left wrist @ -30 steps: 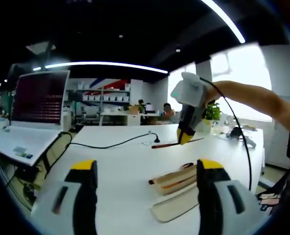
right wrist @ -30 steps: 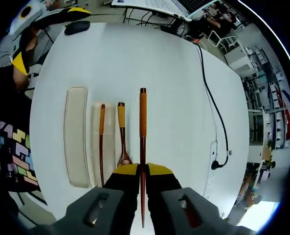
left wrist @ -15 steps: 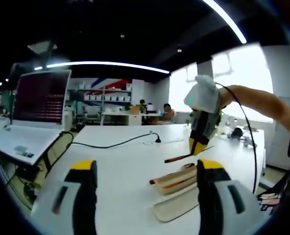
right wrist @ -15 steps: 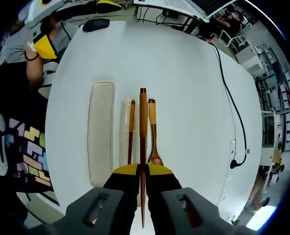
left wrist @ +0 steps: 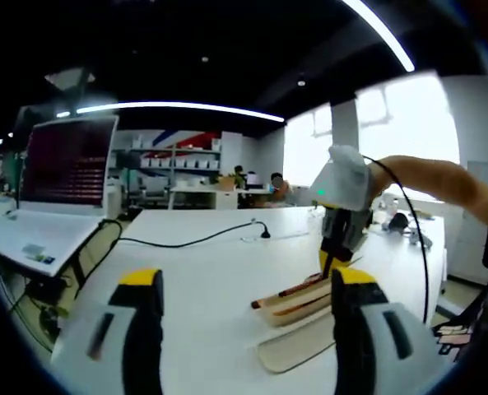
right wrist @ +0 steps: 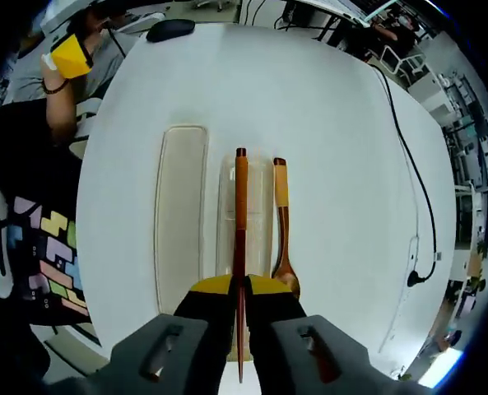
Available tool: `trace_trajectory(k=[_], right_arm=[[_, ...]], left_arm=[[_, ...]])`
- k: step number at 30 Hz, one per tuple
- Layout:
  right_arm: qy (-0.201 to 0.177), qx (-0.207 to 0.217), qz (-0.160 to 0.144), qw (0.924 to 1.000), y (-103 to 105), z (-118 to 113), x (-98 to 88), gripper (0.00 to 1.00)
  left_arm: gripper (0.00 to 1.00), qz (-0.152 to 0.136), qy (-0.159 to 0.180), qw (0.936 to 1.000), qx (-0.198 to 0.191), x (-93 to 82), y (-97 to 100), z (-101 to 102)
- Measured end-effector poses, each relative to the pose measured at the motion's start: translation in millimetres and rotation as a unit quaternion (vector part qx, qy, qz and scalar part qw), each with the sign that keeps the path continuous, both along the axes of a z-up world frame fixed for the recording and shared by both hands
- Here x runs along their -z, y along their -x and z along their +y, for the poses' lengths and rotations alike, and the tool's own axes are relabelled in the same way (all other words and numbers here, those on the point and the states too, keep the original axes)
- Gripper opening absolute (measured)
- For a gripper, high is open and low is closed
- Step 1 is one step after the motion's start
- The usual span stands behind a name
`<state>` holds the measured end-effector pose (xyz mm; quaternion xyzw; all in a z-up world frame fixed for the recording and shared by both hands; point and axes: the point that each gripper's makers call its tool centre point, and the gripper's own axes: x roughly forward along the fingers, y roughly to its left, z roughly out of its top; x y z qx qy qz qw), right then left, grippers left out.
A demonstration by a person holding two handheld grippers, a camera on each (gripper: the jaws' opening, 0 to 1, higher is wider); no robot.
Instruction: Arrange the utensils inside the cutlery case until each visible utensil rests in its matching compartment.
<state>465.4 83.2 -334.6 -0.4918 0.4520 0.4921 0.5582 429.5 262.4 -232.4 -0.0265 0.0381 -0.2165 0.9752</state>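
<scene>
In the left gripper view, the left claw hangs wide and unloaded above the white bench, with the cutlery case lying on the bench between its jaws and towards the right one, while the right claw, on an arm reaching in from the right, points steeply down onto the case's far end. In the right gripper view, the right claw is clamped on a chopstick running straight ahead along the open case; the lid lies just left of it, and a spoon rests along the case's right side.
</scene>
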Motion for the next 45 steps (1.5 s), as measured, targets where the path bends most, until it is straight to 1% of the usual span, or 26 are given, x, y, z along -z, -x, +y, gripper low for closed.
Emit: trace_trajectory(k=[3,5,6,7,10,13,16,20,24,35,38,41,45], right_arm=[[0.002,0.007,0.009,0.9999,0.7,0.1,10.0,0.03],[0.0,0.016,0.015,0.9998,0.7,0.1,13.4,0.03],[-0.012,0.024,0.028,0.9993,3.6,3.0,15.3,0.03],[-0.022,0.037,0.034,0.9985,3.3,4.9,17.0,0.03],[-0.013,0.024,0.026,0.9993,-2.8,2.5,19.9,0.03],[-0.018,0.032,0.037,0.9987,-1.3,3.2,23.0,0.03],[-0.015,0.029,0.035,0.9989,-2.2,2.4,25.1,0.03],[-0.019,0.036,0.038,0.9985,-2.8,3.2,26.9,0.03],[-0.02,0.041,0.04,0.9982,-8.6,4.2,27.8,0.03],[-0.022,0.05,0.037,0.9978,-10.2,3.0,29.9,0.03],[-0.02,0.047,0.042,0.9978,-8.0,2.2,31.2,0.03],[-0.02,0.046,0.035,0.9981,-11.2,3.2,31.7,0.03],[-0.021,0.044,0.034,0.9982,-11.3,5.4,31.6,0.03]], left_arm=[[0.89,0.0,0.0,1.0,-0.001,0.2,0.0,0.3],[0.89,0.001,-0.001,1.0,0.0,0.5,-0.1,0.1],[0.89,0.001,-0.001,1.0,0.0,0.7,-0.1,-0.3],[0.89,0.001,-0.001,1.0,0.0,0.8,-0.1,-0.5],[0.89,0.002,-0.002,1.0,0.002,1.9,0.1,-1.4],[0.89,0.002,-0.002,1.0,0.001,1.7,0.0,-1.0],[0.89,0.002,-0.003,1.0,0.002,1.8,0.5,-1.5],[0.88,0.002,-0.002,1.0,0.001,1.3,-0.7,-0.4],[0.88,0.004,-0.003,1.0,0.003,2.4,-0.9,-1.6],[0.88,0.006,-0.004,1.0,0.003,3.6,0.2,-3.8],[0.88,0.002,-0.003,1.0,0.005,1.7,1.7,-5.4],[0.88,0.003,-0.003,1.0,0.006,1.9,1.1,-5.8],[0.88,0.008,-0.006,0.9999,0.005,5.3,-0.1,-5.8]])
